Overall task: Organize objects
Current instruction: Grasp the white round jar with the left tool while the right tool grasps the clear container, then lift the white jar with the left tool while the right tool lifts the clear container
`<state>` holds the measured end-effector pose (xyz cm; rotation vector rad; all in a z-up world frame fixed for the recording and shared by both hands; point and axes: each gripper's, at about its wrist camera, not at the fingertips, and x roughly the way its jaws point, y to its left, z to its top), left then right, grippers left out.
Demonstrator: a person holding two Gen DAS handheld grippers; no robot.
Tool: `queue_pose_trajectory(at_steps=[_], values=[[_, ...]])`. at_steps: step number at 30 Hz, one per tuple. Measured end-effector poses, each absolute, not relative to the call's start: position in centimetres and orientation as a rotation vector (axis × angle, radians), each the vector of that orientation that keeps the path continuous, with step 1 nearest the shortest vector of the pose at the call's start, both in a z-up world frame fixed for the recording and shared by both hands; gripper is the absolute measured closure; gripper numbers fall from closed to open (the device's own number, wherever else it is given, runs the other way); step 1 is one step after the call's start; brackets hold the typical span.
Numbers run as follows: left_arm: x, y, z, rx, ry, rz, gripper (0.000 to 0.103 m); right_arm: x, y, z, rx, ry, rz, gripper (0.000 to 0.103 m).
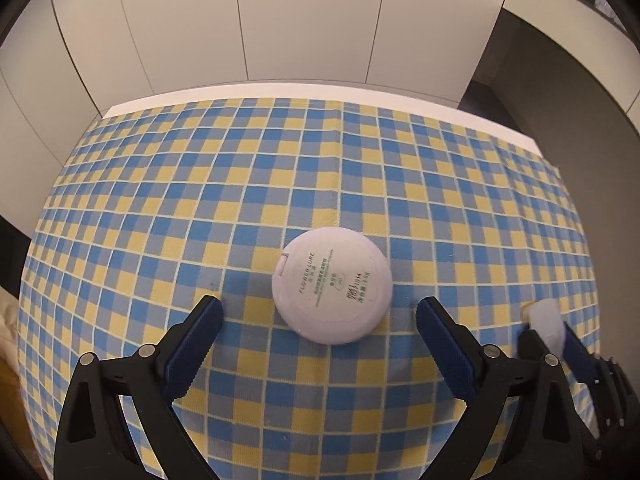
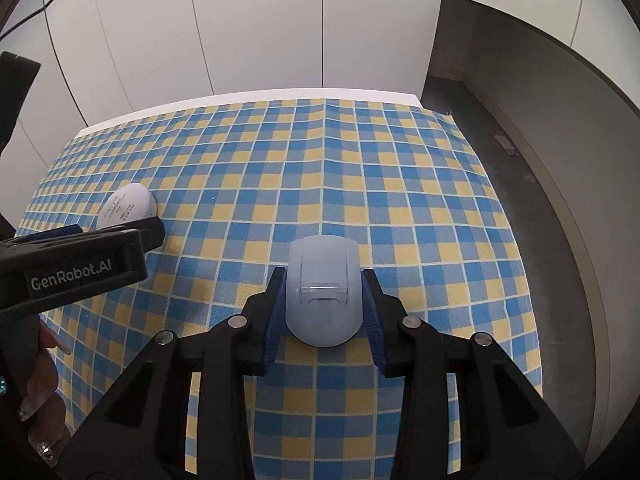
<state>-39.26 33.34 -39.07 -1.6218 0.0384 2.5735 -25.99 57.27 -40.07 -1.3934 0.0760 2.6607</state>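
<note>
**Two smooth plastic pieces, one already pinched**

My right gripper point(image 2: 323, 300) pinches a pale blue flip-top cap point(image 2: 320, 288) by its two flat sides, low over the checked tablecloth point(image 2: 400, 200). I judge it light, hollow and slick, so a squeeze on the flats suits it better than on the rounded end. My left gripper point(image 1: 320, 320) stands spread wide around the round white compact point(image 1: 332, 285), which lies label-up on the cloth, pads clear of it. That disc looks rigid and smooth; I would take it across its rim, gently.
</note>
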Motion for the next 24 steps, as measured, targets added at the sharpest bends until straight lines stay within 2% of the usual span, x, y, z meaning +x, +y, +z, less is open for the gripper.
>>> queue_pose_trajectory(at_steps=[5, 6, 7, 9, 24], values=[[-40.2, 34.0, -39.3, -1.602, 0.083, 2.594, 0.007, -26.0, 57.3, -40.2, -1.393, 0.068, 2.669, 0.065], [-40.7, 34.0, -39.2, -1.588, 0.085, 2.600, 0.016, -26.1, 57.3, -40.2, -1.392, 0.067, 2.670, 0.065], [-40.8, 34.4, -38.9, -1.554, 0.098, 2.610, 0.032, -26.0, 56.7, -40.3, -1.391, 0.064, 2.671, 0.065], [-40.9, 34.9, -38.4, -1.534, 0.129, 2.599, 0.045, -26.0, 56.6, -40.4, -1.391, 0.061, 2.672, 0.065], [-38.3, 30.6, -36.8, -1.598, 0.150, 2.591, 0.046, -28.2, 54.5, -39.2, -1.444, 0.048, 2.643, 0.066]])
